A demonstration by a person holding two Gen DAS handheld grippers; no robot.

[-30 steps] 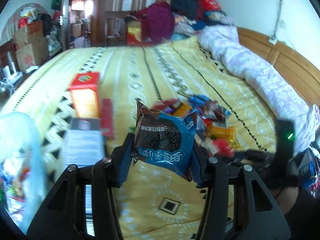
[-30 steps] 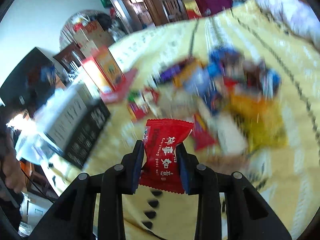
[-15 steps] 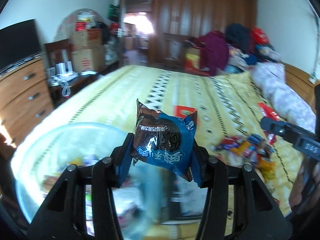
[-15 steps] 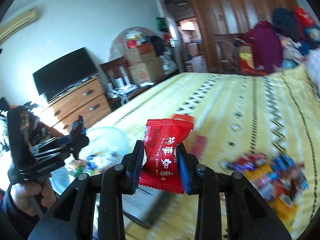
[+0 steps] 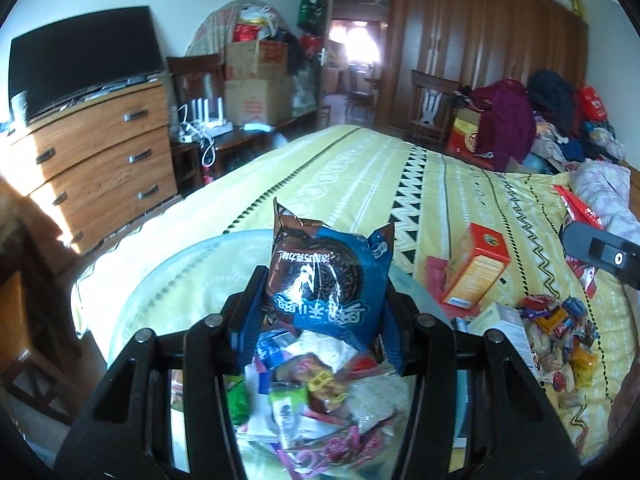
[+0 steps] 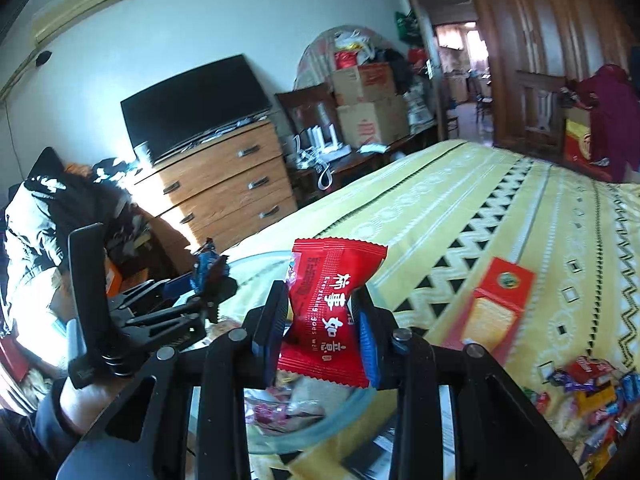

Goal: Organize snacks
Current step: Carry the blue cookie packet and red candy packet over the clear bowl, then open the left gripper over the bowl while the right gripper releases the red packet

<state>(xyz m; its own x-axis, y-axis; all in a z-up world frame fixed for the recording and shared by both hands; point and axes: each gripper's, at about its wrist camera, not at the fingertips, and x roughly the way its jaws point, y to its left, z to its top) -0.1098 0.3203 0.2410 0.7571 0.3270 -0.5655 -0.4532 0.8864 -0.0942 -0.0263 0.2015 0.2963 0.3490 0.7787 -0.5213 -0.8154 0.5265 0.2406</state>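
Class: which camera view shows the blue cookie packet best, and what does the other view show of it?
The left wrist view. There the blue cookie packet fills the centre, clamped in the left gripper, its cookie picture plain. The right wrist view shows only a small blue scrap of it, edge-on at that gripper's tip.

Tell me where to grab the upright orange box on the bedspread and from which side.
Grip the orange box across its two broad faces near the top, coming from above. It stands tilted on end on the bedspread, top free, while packets crowd its base, so a low side approach looks blocked.
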